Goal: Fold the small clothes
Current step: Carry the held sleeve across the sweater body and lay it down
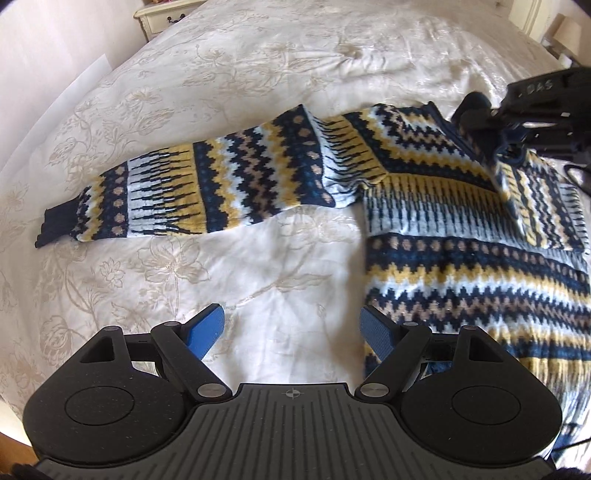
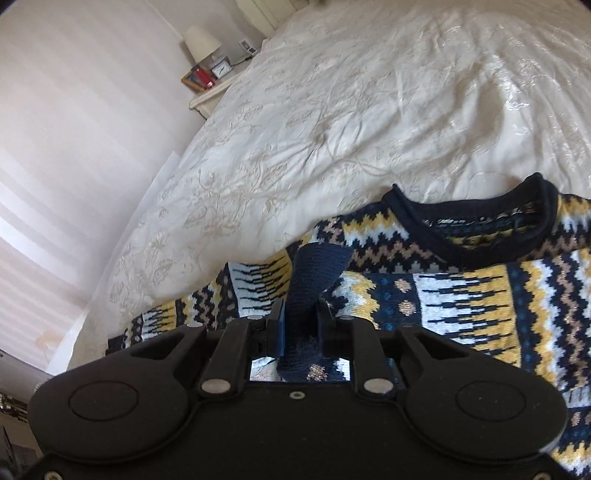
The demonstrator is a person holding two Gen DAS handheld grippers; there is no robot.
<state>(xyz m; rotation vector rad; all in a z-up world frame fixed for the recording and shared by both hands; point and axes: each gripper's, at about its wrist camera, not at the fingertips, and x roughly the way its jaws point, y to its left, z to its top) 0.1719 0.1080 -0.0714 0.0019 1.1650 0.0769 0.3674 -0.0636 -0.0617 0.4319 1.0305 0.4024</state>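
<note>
A patterned knit sweater (image 1: 461,236) in navy, yellow and white lies flat on the bed. One sleeve (image 1: 192,192) stretches out to the left, its navy cuff at the far left. The other sleeve (image 1: 539,199) is folded across the chest. My left gripper (image 1: 291,328) is open and empty, low over the bedspread beside the sweater's left edge. My right gripper (image 2: 301,314) is shut on the navy cuff (image 2: 314,273) of the folded sleeve, over the chest below the navy collar (image 2: 480,221). It also shows in the left wrist view (image 1: 509,122).
A cream floral bedspread (image 1: 258,74) covers the bed. A bedside table (image 2: 210,92) with a lamp, a clock and a red item stands by the wall. A cream drawer unit (image 1: 162,18) stands at the bed's far corner.
</note>
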